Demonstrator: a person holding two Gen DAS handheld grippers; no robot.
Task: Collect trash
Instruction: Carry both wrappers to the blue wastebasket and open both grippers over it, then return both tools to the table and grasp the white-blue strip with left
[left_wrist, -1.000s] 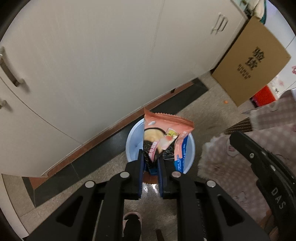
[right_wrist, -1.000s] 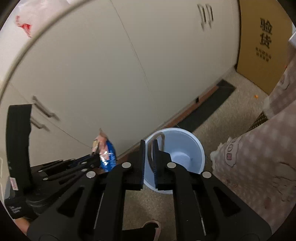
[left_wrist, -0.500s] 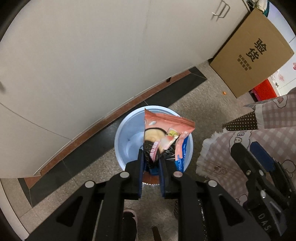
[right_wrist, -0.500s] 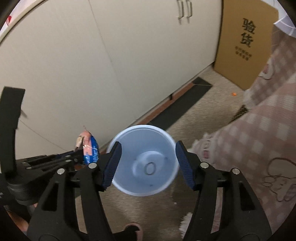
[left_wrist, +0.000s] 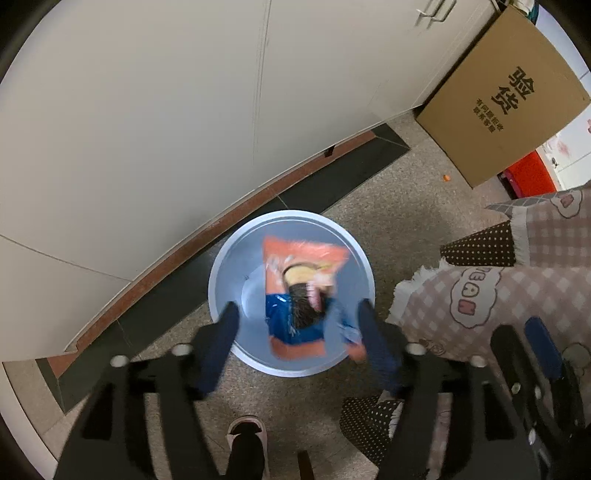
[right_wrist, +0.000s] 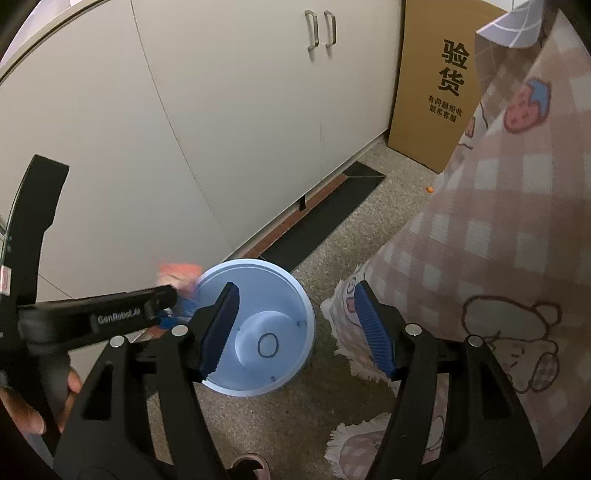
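A light blue round bin (left_wrist: 229, 266) stands on the speckled floor by the white cabinets. My left gripper (left_wrist: 295, 325) is open above it. An orange and blue snack wrapper (left_wrist: 299, 288), blurred, is loose over the bin's mouth, free of the jaws. In the right wrist view my right gripper (right_wrist: 295, 325) is open and empty above the same bin (right_wrist: 295, 288). A small dark ring (right_wrist: 267, 345) lies on the bin's bottom. The left gripper (right_wrist: 122, 314) shows at the left there, with the blurred wrapper (right_wrist: 181, 280) at the bin's rim.
White cabinet doors (left_wrist: 147, 110) run behind the bin, with a dark and red floor strip (left_wrist: 258, 199) along their base. A cardboard box (left_wrist: 506, 99) leans at the right. A pink checked cloth (right_wrist: 498, 258) hangs to the right. My shoe (left_wrist: 245, 435) is near the bin.
My left gripper has opened and let go of the snack wrapper, which now drops over the bin. My right gripper opened earlier and stays open above the bin.
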